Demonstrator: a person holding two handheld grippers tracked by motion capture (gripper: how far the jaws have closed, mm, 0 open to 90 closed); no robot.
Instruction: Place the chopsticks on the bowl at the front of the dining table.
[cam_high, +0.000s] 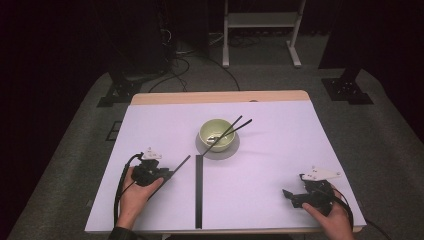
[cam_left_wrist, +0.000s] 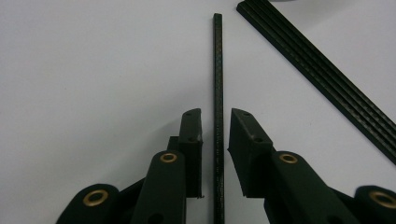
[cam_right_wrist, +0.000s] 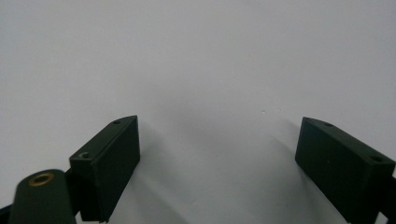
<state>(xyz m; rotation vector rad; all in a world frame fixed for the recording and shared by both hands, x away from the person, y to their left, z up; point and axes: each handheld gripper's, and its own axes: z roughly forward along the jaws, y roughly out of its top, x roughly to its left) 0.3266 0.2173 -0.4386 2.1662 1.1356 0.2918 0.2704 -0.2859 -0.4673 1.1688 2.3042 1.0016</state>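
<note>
On the near left part of the white table (cam_high: 260, 165), the left gripper (cam_high: 167, 176) lies low over a single black chopstick (cam_high: 179, 166), which runs from the jaws diagonally away toward the black strip (cam_high: 199, 190) at the table's middle. In the left gripper view the chopstick (cam_left_wrist: 217, 116) sits in the gap between the two pads, its long axis parallel to the jaws and pointing straight ahead of them; its far end lies well beyond the fingertips and its near end passes back out of the frame's lower edge. The jaws stand narrowed to a slim gap: the left pad appears to touch the stick or nearly so, while a thin slit remains on the right, so the pinch does not look complete. The strip (cam_left_wrist: 322, 79) lies apart to the right, angled away. The deciding relation is this alignment: because the stick lies along the jaws rather than across them, closing should clamp it along its sides, and any tilt of the hand would likely roll it out. The right gripper (cam_high: 295, 196) rests near the table's right edge with its jaws spread wide over bare surface (cam_right_wrist: 210, 70), well apart from the stick, so the left hand (cam_high: 134, 196) is the nearer. Beyond, a green bowl (cam_high: 217, 134) carries two more chopsticks (cam_high: 230, 131) leaning across its rim.
</note>
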